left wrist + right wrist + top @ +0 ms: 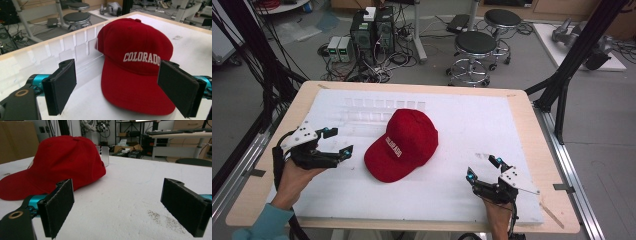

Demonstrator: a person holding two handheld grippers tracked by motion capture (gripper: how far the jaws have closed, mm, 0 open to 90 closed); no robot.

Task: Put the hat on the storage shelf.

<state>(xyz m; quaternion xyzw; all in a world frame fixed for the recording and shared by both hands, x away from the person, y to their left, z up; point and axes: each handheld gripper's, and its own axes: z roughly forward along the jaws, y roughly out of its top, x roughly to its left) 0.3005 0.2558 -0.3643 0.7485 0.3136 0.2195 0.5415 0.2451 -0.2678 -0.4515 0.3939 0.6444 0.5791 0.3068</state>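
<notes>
Red cap (403, 145) lies on white foam board (472, 130), btw left gripper (339, 142) and right gripper (482, 168), both w/ jaws spread, touching nothing.

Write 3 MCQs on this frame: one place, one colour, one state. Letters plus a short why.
1. Where is the cap lying?
A. on the white board, between the two claws
B. on a stool
C. on the floor

2. What colour is the cap's lettering?
A. black
B. white
C. yellow

3. What state is the left claw in?
A. shut on the brim
B. shut, empty
C. open, empty

Key: 1 A, it rests mid-board with the right claw on its other side; 2 B, white COLORADO on red; 3 C, jaws stand apart, short of the cap.
</notes>
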